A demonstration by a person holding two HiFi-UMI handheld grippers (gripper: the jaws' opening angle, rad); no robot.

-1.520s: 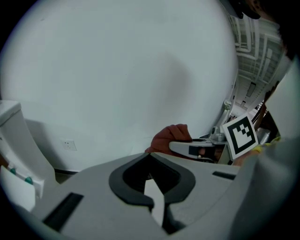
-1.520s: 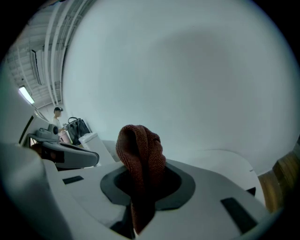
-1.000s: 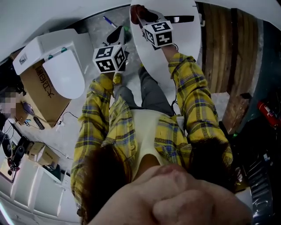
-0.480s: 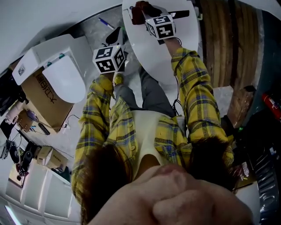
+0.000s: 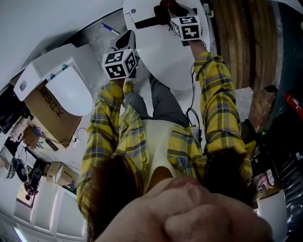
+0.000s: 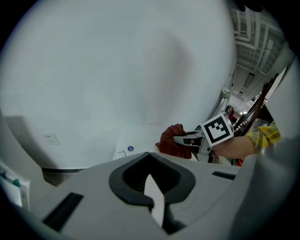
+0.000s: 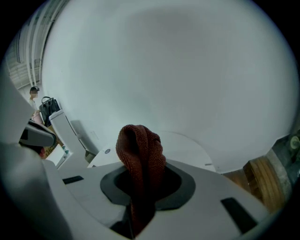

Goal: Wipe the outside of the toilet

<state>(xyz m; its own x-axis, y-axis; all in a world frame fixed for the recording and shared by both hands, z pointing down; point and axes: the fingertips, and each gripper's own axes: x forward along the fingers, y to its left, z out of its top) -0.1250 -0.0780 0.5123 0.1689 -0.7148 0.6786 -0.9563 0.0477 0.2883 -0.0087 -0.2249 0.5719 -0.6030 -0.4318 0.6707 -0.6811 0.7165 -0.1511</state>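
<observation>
The white toilet (image 5: pixel 161 52) lies at the top of the head view, between my two grippers. My right gripper (image 5: pixel 171 10) is shut on a dark red cloth (image 5: pixel 164 6) and holds it against the toilet's far end. In the right gripper view the cloth (image 7: pixel 140 154) bulges up out of the right gripper (image 7: pixel 138 215), with the toilet's white top (image 7: pixel 187 145) behind it. My left gripper (image 5: pixel 127 38) hangs at the toilet's left side, shut and holding nothing. From the left gripper (image 6: pixel 152 206) I see the cloth (image 6: pixel 171 140) on the white tank (image 6: pixel 133 143).
A second white toilet (image 5: pixel 66 80) stands to the left beside a cardboard box (image 5: pixel 49 111). Wooden planks (image 5: pixel 241 42) line the right side, with a red extinguisher (image 5: pixel 294 101) at the far right. My legs (image 5: pixel 158 101) are next to the toilet's near side.
The right gripper has carried the red cloth up and to the right in the head view, towards the toilet's far end. The left gripper has hardly moved.
</observation>
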